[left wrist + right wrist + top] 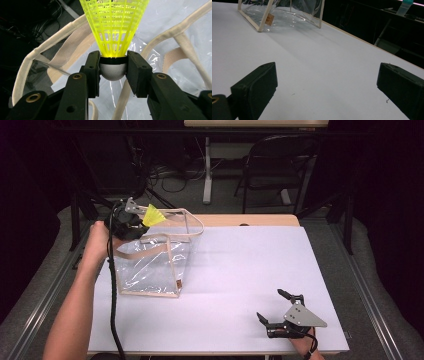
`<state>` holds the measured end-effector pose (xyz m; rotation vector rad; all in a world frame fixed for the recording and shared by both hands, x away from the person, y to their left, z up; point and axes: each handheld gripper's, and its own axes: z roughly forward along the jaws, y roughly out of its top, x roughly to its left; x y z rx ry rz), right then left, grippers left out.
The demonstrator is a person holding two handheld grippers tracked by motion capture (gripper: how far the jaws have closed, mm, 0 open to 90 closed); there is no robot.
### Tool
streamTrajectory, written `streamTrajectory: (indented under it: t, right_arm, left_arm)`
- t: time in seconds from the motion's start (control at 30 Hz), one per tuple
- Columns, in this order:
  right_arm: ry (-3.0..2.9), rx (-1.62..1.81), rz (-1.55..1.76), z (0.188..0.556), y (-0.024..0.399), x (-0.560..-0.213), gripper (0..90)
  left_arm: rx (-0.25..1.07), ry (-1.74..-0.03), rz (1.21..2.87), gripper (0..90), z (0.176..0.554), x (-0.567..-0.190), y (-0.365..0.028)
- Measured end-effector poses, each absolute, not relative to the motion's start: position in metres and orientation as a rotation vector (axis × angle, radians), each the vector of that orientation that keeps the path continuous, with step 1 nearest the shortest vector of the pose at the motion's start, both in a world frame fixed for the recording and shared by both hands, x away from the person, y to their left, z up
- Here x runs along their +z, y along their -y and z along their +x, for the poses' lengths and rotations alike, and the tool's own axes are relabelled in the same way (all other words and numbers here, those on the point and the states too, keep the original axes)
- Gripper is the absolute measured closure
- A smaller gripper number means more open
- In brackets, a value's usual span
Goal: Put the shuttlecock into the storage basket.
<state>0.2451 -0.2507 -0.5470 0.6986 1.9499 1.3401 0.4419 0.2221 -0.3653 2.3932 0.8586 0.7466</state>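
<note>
A yellow plastic shuttlecock (113,27) with a grey rounded base is clamped at that base between the jaws of my left gripper (113,68). In the high view the left gripper (134,222) holds the shuttlecock (153,215) over the open top of a clear plastic bag (152,265) with beige straps, standing at the table's left. The bag's straps (53,45) and clear wall lie below the shuttlecock. My right gripper (273,306) rests near the front right of the white table with its jaws wide apart and nothing between them; its black pads (255,88) frame bare tabletop.
The white tabletop (240,270) stretches between the bag and the right gripper. The bag's corner with a small tag (269,19) appears far off in the right gripper view. A black chair (277,165) and a table leg stand behind the table.
</note>
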Motion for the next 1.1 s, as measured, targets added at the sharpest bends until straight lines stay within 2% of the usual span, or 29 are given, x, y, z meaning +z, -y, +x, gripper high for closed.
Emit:
streamTrajectory:
  t: [1.1]
  right_arm:
    - [-1.959,1.339,0.699,0.2459,0.25,-0.5475,2.6]
  left_arm:
    - [0.732,-0.934,2.429,64.1,0.4488,-0.3709,-0.2281]
